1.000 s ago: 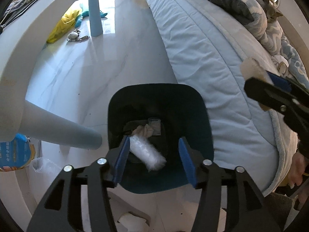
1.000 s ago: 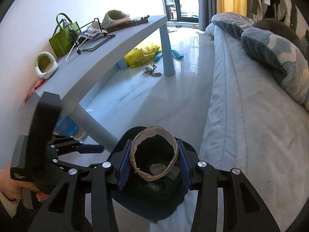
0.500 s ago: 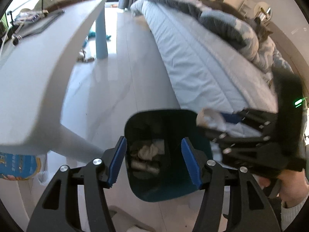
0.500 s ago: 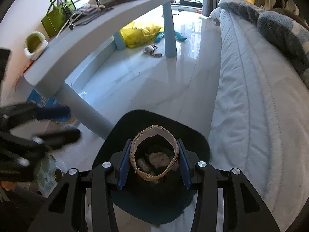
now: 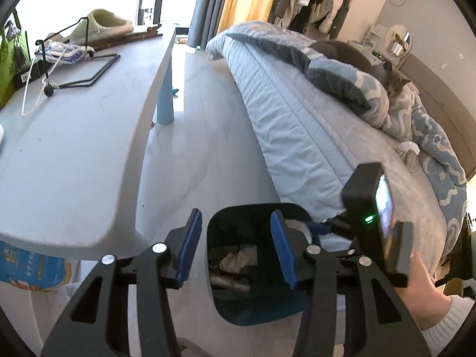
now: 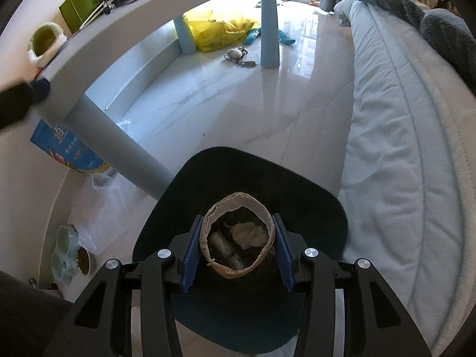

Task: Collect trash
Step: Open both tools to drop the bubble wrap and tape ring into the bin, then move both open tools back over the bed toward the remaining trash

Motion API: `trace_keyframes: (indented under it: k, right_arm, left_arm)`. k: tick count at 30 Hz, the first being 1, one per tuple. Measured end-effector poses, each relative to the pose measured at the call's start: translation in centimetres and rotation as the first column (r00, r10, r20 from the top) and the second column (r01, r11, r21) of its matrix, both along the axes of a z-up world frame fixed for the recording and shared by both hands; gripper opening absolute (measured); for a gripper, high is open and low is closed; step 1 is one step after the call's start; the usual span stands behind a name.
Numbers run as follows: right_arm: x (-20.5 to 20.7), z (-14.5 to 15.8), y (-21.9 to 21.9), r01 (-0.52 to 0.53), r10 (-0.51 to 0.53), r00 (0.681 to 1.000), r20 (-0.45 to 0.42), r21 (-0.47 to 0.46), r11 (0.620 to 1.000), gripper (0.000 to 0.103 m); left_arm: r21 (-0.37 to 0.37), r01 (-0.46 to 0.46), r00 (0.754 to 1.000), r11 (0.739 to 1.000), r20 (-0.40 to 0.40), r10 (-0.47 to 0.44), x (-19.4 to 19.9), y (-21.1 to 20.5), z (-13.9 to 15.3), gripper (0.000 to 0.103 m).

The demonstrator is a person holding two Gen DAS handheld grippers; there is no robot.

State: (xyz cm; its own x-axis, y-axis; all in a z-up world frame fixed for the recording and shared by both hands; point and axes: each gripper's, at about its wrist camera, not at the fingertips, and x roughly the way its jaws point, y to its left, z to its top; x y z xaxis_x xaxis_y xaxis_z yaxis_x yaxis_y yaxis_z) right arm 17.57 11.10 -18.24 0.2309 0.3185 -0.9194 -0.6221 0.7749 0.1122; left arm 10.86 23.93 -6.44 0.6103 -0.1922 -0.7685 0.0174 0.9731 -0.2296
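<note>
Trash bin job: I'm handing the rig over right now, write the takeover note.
Left gripper: empty; its jaws have just been closing, with nothing between them, above the dark bin.
Right gripper: shut on a cardboard ring, held over the bin's mouth.
Done: crumpled paper and clear plastic wrap already lie inside the bin.
Left: release the ring into the bin. Clear plastic wrap on the floor beside the table leg may be next; the yellow bag under the table is possibly trash too.
</note>
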Motion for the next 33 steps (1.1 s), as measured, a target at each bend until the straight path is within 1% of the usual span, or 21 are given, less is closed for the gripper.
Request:
trace_keyframes:
  k: [2,5,7,9,15,18,21,23,26,30,33]
  right_arm:
    - [-0.1,-0.6,0.1,-0.004,0.004,1.000,-0.020,0.000,1.000,0.046]
    - [-0.4,-1.7,0.6,-0.022,0.021,0.999,-0.036,-0.025,0.999,0.046]
    - [-0.6,-2.4,0.8,-0.032,0.030,0.998,-0.050,-0.039,0.999,0.046]
    - [-0.8,-3.0,0.9,-0.041,0.037,0.997,-0.064,-0.050,0.998,0.046]
    - [-1.7,-4.7,1.1,-0.066,0.057,0.993,-0.102,-0.082,0.994,0.046]
    - [-1.8,-4.8,1.1,-0.075,0.064,0.992,-0.106,-0.097,0.993,0.046]
    - [-2.0,-4.8,1.0,-0.080,0.069,0.992,-0.103,-0.111,0.991,0.049]
    - [-2.0,-4.9,0.8,-0.081,0.069,0.992,-0.105,-0.113,0.990,0.057]
    - [-2.2,-4.6,0.7,-0.086,0.076,0.992,-0.106,-0.101,0.991,0.064]
    - [-2.6,-3.6,0.6,-0.096,0.088,0.992,-0.087,-0.081,0.992,0.064]
    - [-2.7,-2.3,0.2,-0.098,0.094,0.993,-0.066,-0.056,0.994,0.064]
  left_arm:
    - [0.001,0.000,1.000,1.000,0.018,0.000,-0.2,0.1,0.4,0.047]
    - [0.013,-0.002,0.999,1.000,0.051,0.002,-0.4,0.2,1.0,0.043]
    - [0.023,-0.014,0.997,1.000,0.073,0.013,-0.6,0.3,1.5,0.039]
    - [0.015,-0.018,0.996,1.000,0.088,0.017,-0.7,0.4,1.9,0.035]
    - [0.020,-0.014,0.991,1.000,0.133,0.011,-0.9,0.0,2.8,0.031]
    - [0.028,-0.003,0.988,1.000,0.153,-0.002,-1.0,-0.4,3.3,0.029]
    - [0.035,0.007,0.986,0.999,0.167,-0.013,-1.1,-0.8,3.7,0.029]
    - [0.042,0.012,0.985,0.999,0.174,-0.019,-1.1,-1.1,3.8,0.029]
    - [0.048,0.015,0.983,0.999,0.184,-0.023,-1.2,-1.5,4.2,0.029]
    - [0.042,0.012,0.982,0.999,0.188,-0.020,-1.0,-1.8,4.4,0.029]
    - [0.043,0.020,0.982,0.999,0.185,-0.027,-0.7,-2.5,4.7,0.029]
